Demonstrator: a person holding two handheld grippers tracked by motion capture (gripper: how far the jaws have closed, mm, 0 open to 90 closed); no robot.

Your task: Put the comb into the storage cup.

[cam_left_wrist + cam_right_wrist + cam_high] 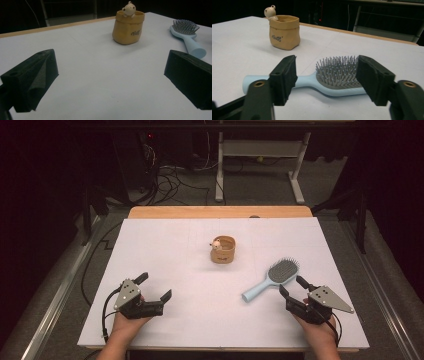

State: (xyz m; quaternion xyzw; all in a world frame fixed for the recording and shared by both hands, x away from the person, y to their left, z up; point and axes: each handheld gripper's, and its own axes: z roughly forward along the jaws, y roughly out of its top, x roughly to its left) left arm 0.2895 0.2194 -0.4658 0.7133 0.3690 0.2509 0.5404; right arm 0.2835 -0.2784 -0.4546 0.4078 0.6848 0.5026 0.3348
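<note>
1. The hairbrush (312, 81) has a smooth, slightly glossy light-blue plastic handle.
2. The small pot (128, 27) looks like matt tan ceramic.
3. The table cover (200, 270) is matt white; the table edge (220, 212) is wood.

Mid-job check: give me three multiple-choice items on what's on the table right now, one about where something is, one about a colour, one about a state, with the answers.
1. Where does the hairbrush lie?
A. On the table, just ahead of the right gripper
B. Inside the pot
C. Beside the left gripper

2. What colour is the hairbrush's handle?
A. Red
B. Light blue
C. Black

3. How does the left gripper stand?
A. Shut on the pot
B. Shut on the hairbrush
C. Open, with nothing between its jaws

Answers:
1. A: the high view shows the brush flat on the white table, in front of the right gripper's jaws.
2. B: the right gripper view shows a pale blue handle and back under grey bristles.
3. C: the left gripper view shows its jaws wide apart over bare table, with the tan pot farther off.
</note>
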